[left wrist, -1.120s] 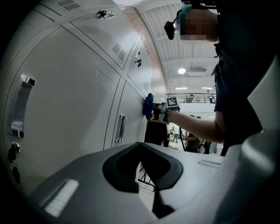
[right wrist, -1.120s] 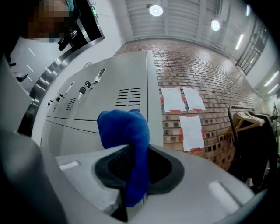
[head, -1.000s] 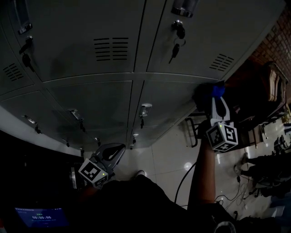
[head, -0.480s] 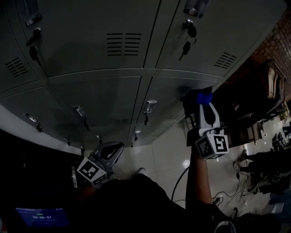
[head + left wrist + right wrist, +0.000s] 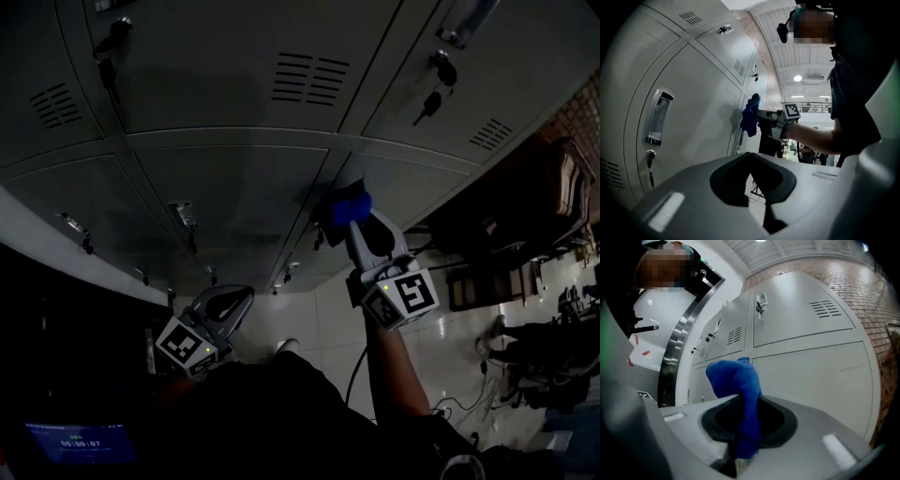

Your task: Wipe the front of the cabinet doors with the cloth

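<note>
1. Right gripper (image 5: 351, 223) has swept left along the lower row of cabinet doors (image 5: 225, 202), from the right-hand end to about the middle seam. Left gripper (image 5: 234, 302) has hardly shifted
2. Head view: blue cloth (image 5: 345, 204) is bunched at the right gripper's tip, between the tip and the door face. It looks pressed on, but contact is hard to confirm in the dark. Left gripper hangs low by the body, well clear of the doors
3. Left gripper view: left gripper (image 5: 757, 174) has its jaws together with nothing between them. Ahead of it the cloth (image 5: 751, 119) hangs off the right gripper (image 5: 759, 114), against a door (image 5: 693, 117)
4. Right gripper view: right gripper (image 5: 745, 427) is clamped on the cloth (image 5: 738, 380), which runs down through the jaw gap with a rounded wad standing proud above it. Lower door panel (image 5: 811, 380) lies just beyond the wad
5. Progress, my read: wiping is mid-stroke on the lower row. No streaks or dirt show, so the covered area can't be judged. Upper doors and those left of the tool probably remain
6. Cloth look: deep blue, soft and fuzzy, crumpled into a lump rather than spread flat, so only a small patch would meet the door per pass
</note>
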Available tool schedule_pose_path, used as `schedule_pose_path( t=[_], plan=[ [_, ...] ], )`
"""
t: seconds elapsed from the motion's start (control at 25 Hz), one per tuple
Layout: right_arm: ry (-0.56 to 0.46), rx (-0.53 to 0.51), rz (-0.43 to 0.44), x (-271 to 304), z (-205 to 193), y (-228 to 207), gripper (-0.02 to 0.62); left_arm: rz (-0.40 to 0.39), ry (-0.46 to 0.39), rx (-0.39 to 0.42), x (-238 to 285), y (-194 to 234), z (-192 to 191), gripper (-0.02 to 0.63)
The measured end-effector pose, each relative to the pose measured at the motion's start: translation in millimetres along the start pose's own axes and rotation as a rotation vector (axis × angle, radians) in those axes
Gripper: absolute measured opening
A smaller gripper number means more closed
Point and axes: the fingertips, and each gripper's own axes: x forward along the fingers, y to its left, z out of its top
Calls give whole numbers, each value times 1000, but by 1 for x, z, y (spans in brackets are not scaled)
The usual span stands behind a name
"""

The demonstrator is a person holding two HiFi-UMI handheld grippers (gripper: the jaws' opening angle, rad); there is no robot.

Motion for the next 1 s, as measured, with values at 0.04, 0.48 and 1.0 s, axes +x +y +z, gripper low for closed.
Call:
schedule_pose_path(
  t=[0.04, 0.48, 1.0],
  plan=[
    [7, -4, -5, 4, -2, -1, 69, 4, 0, 0, -2, 1, 0, 1],
    [42, -10, -51, 9, -11, -35, 69, 33, 16, -7, -5, 1, -7, 1],
    [50, -7, -194, -42, -14, -121, 69, 5, 13, 5, 34, -17, -5, 2]
  ],
)
